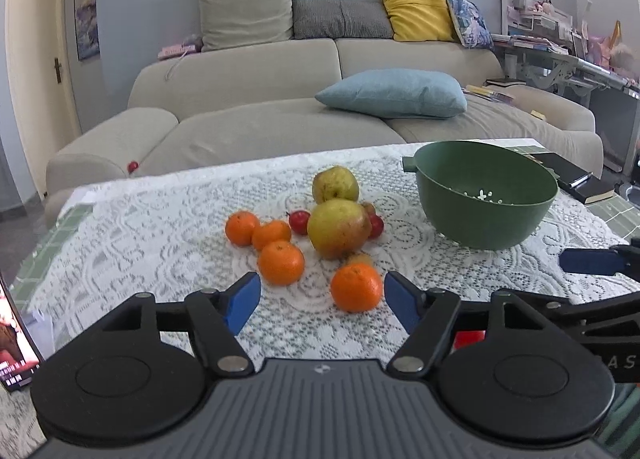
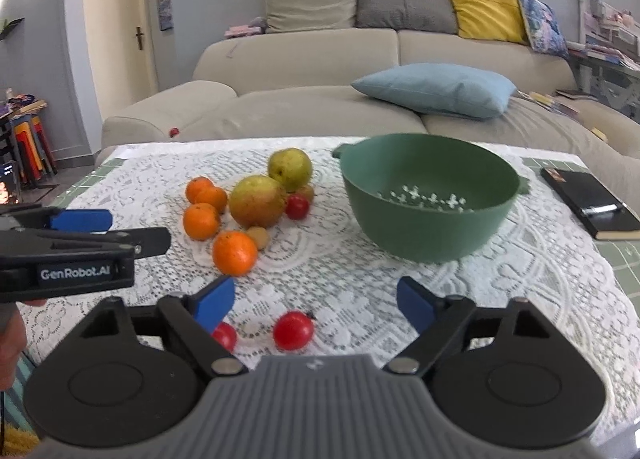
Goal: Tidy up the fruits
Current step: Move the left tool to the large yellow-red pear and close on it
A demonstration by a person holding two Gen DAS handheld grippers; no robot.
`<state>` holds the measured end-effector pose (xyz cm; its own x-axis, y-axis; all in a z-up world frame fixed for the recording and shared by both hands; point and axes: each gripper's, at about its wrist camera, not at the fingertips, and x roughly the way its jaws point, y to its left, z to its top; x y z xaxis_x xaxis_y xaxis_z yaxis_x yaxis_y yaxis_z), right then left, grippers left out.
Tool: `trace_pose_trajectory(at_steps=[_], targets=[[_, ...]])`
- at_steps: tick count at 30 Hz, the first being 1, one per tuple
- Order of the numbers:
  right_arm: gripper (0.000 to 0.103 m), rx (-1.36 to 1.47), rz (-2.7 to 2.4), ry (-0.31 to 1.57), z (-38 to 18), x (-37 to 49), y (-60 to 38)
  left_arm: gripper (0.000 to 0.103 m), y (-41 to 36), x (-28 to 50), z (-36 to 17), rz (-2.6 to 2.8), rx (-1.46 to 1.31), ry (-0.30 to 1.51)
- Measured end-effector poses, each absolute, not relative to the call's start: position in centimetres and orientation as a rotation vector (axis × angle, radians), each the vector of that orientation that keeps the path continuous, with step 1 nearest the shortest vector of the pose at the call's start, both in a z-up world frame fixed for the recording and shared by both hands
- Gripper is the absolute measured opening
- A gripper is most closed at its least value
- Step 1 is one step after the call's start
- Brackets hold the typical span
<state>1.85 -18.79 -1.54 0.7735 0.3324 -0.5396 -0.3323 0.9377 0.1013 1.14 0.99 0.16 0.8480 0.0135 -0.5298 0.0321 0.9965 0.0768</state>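
Observation:
Several oranges, two large yellow-green apples (image 1: 338, 227) and small red fruits lie in a cluster on the lace tablecloth (image 1: 160, 227). A green colander bowl (image 1: 484, 175) stands to their right, with no fruit in it. My left gripper (image 1: 322, 299) is open just above the cloth. The nearest orange (image 1: 356, 287) sits between its blue pads, close to the right one, and nothing presses on it. My right gripper (image 2: 316, 303) is open in front of the bowl (image 2: 432, 227). Two small red fruits (image 2: 293, 330) lie loose on the cloth below it, one half hidden behind its left finger.
A black notebook (image 2: 592, 203) with a pen lies right of the bowl. A lit phone screen (image 1: 16, 339) leans at the table's left edge. A beige sofa (image 1: 240, 127) with cushions stands behind the table, and one small red fruit (image 1: 133, 166) rests on it.

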Motion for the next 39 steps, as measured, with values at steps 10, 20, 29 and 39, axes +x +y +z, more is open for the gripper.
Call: trace_pose_trajectory(at_steps=[10,20,29,39], targets=[[0.071,-0.056,0.417,0.543,-1.4,4.3,-17.3,0.077,1.5,3.4,0.4,-0.022,0.081,0.563],[0.071,-0.054,0.465,0.531,-1.6,7.5,-16.7,0.068,1.9,6.4,-0.1,0.031,0.135,0.51],[0.071,-0.117,0.481,0.517,-1.3,10.8,-16.0,0.068,2.9,9.5,-0.3,-0.072,0.077,0.536],[0.071,-0.078,0.529,0.504,-0.6,14.7,-15.9,0.067,3.7,13.2,-1.6,-0.122,0.125,0.634]])
